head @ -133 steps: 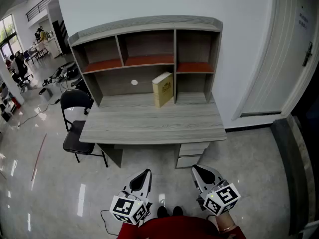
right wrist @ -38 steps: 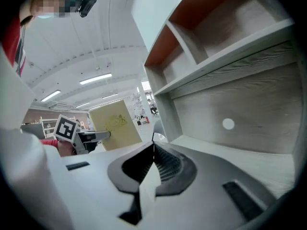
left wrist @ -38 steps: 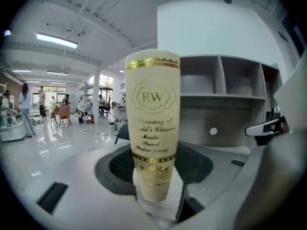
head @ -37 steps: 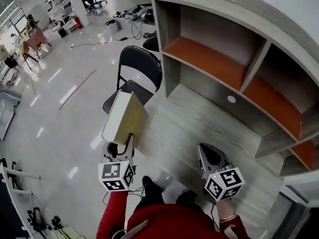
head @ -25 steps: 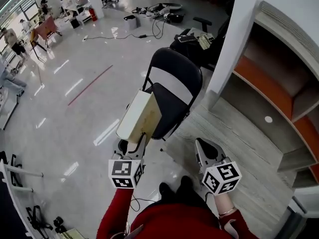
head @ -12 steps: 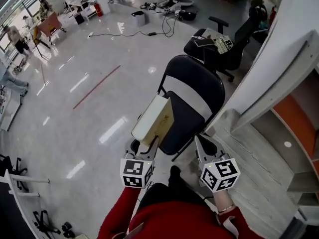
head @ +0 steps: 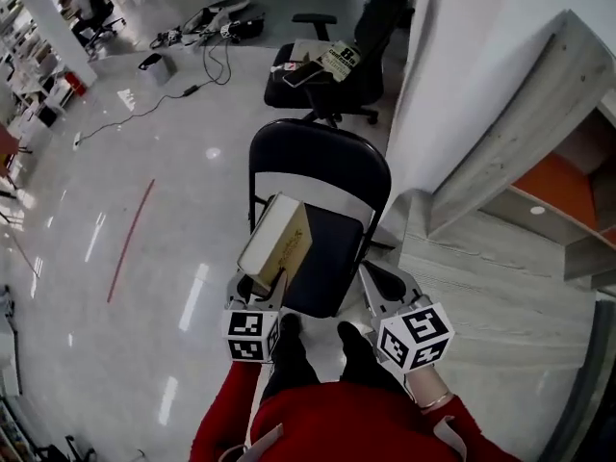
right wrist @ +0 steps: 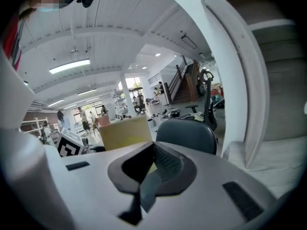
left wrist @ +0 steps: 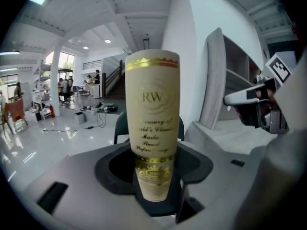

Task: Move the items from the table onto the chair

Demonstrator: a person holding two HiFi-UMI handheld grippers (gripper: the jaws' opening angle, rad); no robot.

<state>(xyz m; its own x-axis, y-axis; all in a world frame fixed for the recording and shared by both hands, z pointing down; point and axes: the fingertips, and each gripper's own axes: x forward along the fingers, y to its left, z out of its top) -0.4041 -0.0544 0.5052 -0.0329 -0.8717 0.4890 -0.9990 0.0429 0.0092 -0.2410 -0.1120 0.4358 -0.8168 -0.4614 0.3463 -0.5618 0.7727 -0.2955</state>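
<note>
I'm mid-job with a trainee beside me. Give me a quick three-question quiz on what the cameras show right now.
1. True or false: the left hand-held gripper grips the book by its lower end.
2. The book is: A flat on the chair seat; B held upright, off the seat; C leaning on the backrest.
3. Fill in: the right hand-held gripper holds ____.
Key: 1 true; 2 B; 3 nothing.
</note>
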